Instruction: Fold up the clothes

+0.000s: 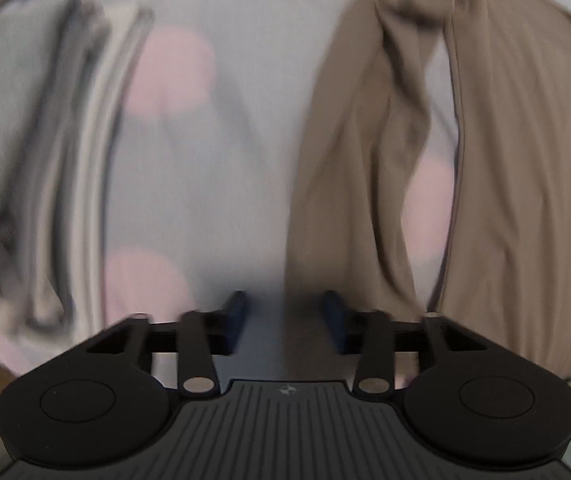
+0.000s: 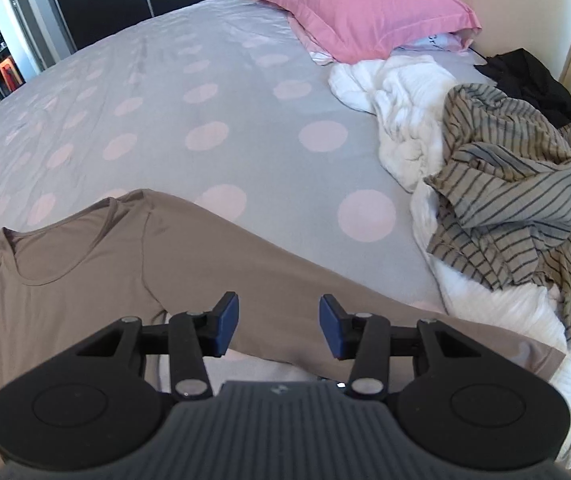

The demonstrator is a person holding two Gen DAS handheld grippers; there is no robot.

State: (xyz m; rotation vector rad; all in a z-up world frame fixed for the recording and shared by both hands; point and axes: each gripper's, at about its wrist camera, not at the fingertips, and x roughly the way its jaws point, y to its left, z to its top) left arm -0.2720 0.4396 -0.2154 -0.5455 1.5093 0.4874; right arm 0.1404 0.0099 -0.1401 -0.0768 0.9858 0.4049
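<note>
A taupe long-sleeved top lies on the bed, neckline to the left, one sleeve stretched out to the right. My right gripper is open and empty, just above that sleeve. In the blurred left wrist view the same taupe top lies bunched and rumpled at the right. My left gripper is open and empty, hovering at the top's left edge over the sheet.
The bed has a grey sheet with pink dots. A pink pillow lies at the head. A pile of a white garment, a striped shirt and dark cloth lies at the right. Striped grey folded clothes show blurred at left.
</note>
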